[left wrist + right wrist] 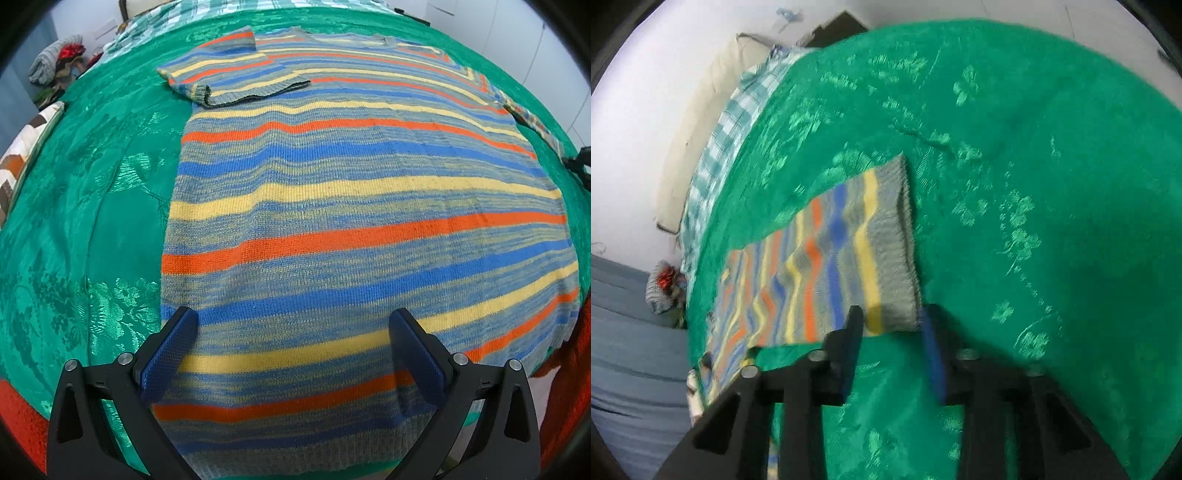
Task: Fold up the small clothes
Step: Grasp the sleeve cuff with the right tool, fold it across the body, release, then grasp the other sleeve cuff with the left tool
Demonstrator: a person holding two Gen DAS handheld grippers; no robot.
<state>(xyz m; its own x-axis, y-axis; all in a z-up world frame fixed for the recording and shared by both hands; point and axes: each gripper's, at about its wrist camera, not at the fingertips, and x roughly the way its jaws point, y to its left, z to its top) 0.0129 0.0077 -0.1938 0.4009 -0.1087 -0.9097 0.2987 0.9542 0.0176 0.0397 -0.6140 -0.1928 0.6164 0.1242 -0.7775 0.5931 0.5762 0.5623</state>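
Observation:
A striped knit sweater point(354, 206) in blue, orange, yellow and grey lies flat on a green bedspread point(92, 206). Its left sleeve point(236, 66) is folded across the chest. My left gripper point(295, 332) is open and hovers over the sweater's hem, holding nothing. In the right wrist view the right sleeve point(827, 258) lies stretched out on the bedspread point(1034, 184). My right gripper point(892, 321) is open, with the grey cuff point(897, 258) reaching between its fingertips, which are not closed on it.
A checked sheet point(207, 11) lies at the head of the bed. A pile of clothes point(59, 59) sits off the far left. A patterned cushion point(26, 147) lies at the left edge. Red fabric point(18, 410) shows along the near bed edge.

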